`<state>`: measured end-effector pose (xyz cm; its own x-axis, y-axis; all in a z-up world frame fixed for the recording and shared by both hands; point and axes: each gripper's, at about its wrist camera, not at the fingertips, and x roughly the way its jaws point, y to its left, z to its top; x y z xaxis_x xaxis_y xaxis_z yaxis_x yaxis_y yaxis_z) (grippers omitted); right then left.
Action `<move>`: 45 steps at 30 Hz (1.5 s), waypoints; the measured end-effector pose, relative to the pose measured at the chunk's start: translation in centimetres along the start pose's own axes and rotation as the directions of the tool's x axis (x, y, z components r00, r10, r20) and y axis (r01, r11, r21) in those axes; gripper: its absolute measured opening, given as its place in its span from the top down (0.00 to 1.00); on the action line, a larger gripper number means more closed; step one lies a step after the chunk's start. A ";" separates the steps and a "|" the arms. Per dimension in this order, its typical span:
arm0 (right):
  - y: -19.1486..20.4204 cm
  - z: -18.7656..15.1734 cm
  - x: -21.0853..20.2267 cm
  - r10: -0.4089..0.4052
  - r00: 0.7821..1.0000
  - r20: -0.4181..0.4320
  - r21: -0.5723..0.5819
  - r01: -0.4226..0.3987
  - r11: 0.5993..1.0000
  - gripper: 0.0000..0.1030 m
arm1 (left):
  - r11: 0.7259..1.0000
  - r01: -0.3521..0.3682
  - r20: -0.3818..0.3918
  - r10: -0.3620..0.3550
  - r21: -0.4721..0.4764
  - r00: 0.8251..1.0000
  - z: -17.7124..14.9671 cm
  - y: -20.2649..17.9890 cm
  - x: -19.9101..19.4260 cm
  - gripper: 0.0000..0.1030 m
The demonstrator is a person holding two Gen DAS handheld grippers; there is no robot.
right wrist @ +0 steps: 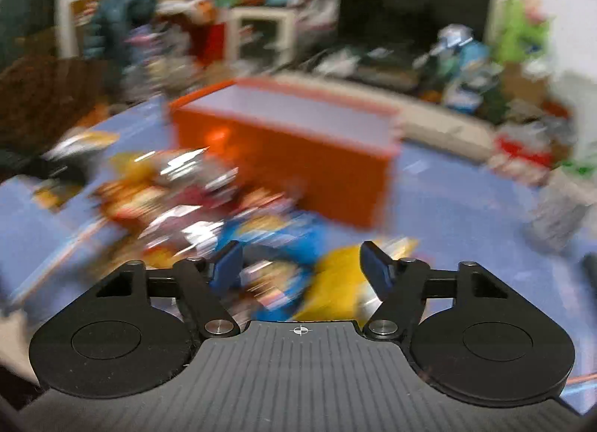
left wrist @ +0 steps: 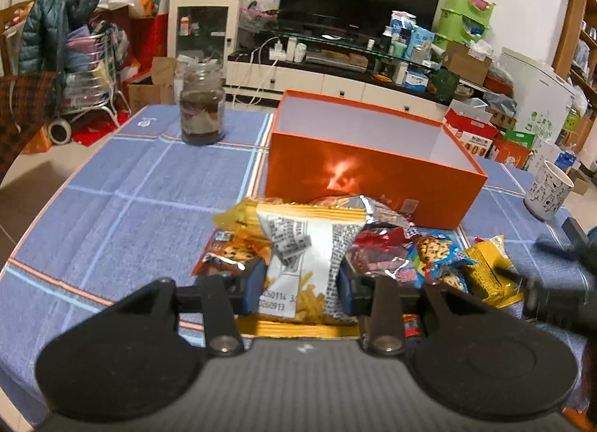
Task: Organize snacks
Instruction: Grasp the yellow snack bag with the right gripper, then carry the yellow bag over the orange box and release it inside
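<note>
Fingers (left wrist: 253, 284) tight on crinkled white-and-yellow snack packet (left wrist: 298, 264), printed fries.

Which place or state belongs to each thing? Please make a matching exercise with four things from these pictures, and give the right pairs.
Things:
1. orange box
2. glass jar
3. white and yellow fries packet
4. patterned white cup

Places or states:
A. held between the pads of the left tool
B. at the right edge of the table
C. open, inside white, behind the snack pile
D. at the far left of the tablecloth, left of the box

Pairs: 1-C, 2-D, 3-A, 4-B
</note>
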<state>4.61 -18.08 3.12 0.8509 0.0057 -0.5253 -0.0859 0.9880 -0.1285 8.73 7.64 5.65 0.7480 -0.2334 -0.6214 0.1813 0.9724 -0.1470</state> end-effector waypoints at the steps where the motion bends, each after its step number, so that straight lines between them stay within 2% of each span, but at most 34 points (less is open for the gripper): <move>1: -1.4 0.3 0.4 -0.058 0.998 0.015 0.025 0.057 0.998 0.25 | 1.000 0.001 0.002 -0.001 0.007 1.000 0.1 -0.2 0.2 0.66; 2: -2.9 0.7 1.0 -0.079 0.997 0.001 0.070 0.078 0.994 0.25 | 1.000 0.005 0.004 -0.005 0.012 1.000 0.2 -0.4 0.3 0.66; 4: -5.1 1.0 2.1 -0.047 0.998 -0.047 0.168 0.054 0.984 0.27 | 1.000 0.012 0.007 -0.012 0.019 1.000 0.3 -0.8 0.6 0.66; 6: -5.7 0.3 2.8 -0.029 0.996 -0.084 0.205 0.045 0.978 0.28 | 1.000 0.017 0.006 -0.017 0.022 1.000 0.2 -1.1 0.7 0.66; 7: -5.5 -0.2 3.4 -0.011 0.994 -0.107 0.192 0.032 0.981 0.33 | 1.000 0.019 0.003 -0.019 0.023 1.000 0.2 -1.1 0.8 0.66; 9: -4.9 -0.9 4.0 -0.002 0.990 -0.138 0.153 0.024 0.988 0.36 | 0.999 0.024 -0.001 -0.024 0.029 1.000 0.2 -1.2 0.9 0.66; 14: -3.0 -0.7 5.8 0.007 0.982 -0.189 0.100 0.012 0.995 0.34 | 0.999 0.033 0.000 -0.033 0.033 0.999 0.4 -1.2 0.9 0.66; 17: -1.5 -0.8 7.0 -0.050 0.974 -0.221 0.018 0.055 0.998 0.33 | 0.999 0.029 -0.006 -0.029 0.031 1.000 0.4 -1.0 0.9 0.66; 20: -1.2 -1.0 7.9 -0.050 0.968 -0.244 0.020 0.056 0.998 0.39 | 0.999 0.027 -0.004 -0.027 0.026 1.000 0.5 -0.7 0.9 0.66; 23: -1.8 -0.9 8.4 -0.052 0.963 -0.264 0.025 0.061 0.998 0.49 | 0.999 0.026 -0.005 -0.026 0.018 1.000 0.5 -0.4 0.8 0.66; 24: -1.9 -0.9 8.5 -0.052 0.963 -0.266 0.027 0.061 0.998 0.57 | 0.999 0.028 -0.006 -0.028 0.015 1.000 0.4 -0.3 0.8 0.66; 25: -2.1 -0.8 8.5 -0.048 0.963 -0.265 0.034 0.059 0.998 0.66 | 1.000 0.029 -0.008 -0.029 0.012 1.000 0.4 -0.2 0.8 0.66; 27: -2.5 -0.6 8.1 -0.037 0.967 -0.252 0.053 0.052 0.997 0.69 | 1.000 0.027 -0.007 -0.027 0.012 1.000 0.3 0.0 0.8 0.66; 33: -3.0 -0.8 8.4 -0.030 0.963 -0.269 0.081 0.054 0.995 0.71 | 1.000 0.025 -0.012 -0.024 0.015 1.000 0.0 0.2 0.8 0.66; 36: -3.2 -0.5 8.0 -0.030 0.967 -0.253 0.089 0.054 0.995 0.71 | 1.000 0.021 -0.016 -0.021 0.007 1.000 0.0 0.4 0.8 0.66; 40: -4.0 0.7 6.0 -0.021 0.982 -0.190 0.137 0.048 0.989 0.71 | 1.000 0.021 -0.018 -0.021 0.006 1.000 0.0 0.6 0.9 0.66; 45: -4.3 4.3 2.4 -0.013 0.999 -0.032 0.149 0.018 0.989 0.71 | 1.000 0.016 -0.021 -0.016 0.015 1.000 -0.1 0.5 1.1 0.66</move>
<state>9.24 -21.62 6.02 0.8352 -0.0122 -0.5498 0.0076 0.9999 -0.0107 9.55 7.83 4.78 0.7317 -0.2486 -0.6346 0.2026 0.9684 -0.1457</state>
